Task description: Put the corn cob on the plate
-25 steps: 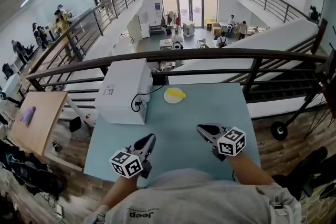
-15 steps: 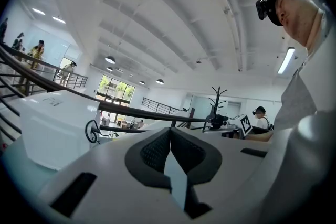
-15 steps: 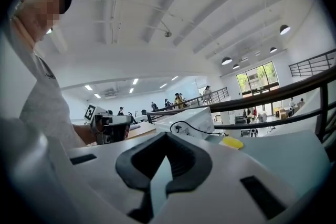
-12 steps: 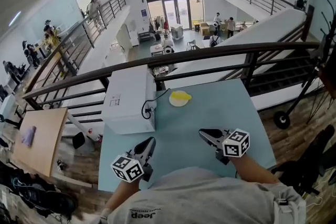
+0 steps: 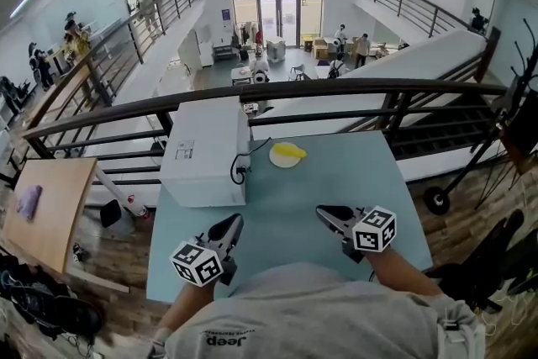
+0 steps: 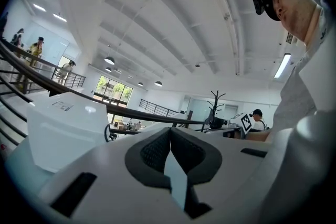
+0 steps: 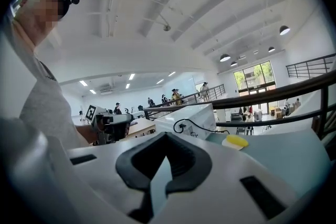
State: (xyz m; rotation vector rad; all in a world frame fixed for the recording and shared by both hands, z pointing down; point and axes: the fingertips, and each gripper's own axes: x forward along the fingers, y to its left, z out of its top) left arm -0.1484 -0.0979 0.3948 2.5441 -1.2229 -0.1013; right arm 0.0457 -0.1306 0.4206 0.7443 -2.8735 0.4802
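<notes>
At the table's (image 5: 353, 181) far edge, close under the railing (image 5: 336, 86): corn cob (image 5: 291, 150) lies on the plate (image 5: 276, 161), yellow on white.

Both grippers sit at the near edge, well apart from the plate. Left gripper (image 5: 233, 223): jaws pressed together, nothing between them. Right gripper (image 5: 324, 213): same, jaws closed tight, empty.

White box (image 5: 206, 149) takes up the far-left part of the table, just beside the plate. It stands ahead of the left gripper and fills the left side of that gripper's view. Black cable (image 7: 211, 130) loops off the box's right face toward the plate; can't tell if it touches the rim. Right gripper view sees plate and corn directly, just past the box's corner, with only tabletop between.

Off the table: wooden desk (image 5: 46, 197) to the left, black coat stand (image 6: 215, 105) on the right side, people along the left walkway and down in the hall below the railing.
</notes>
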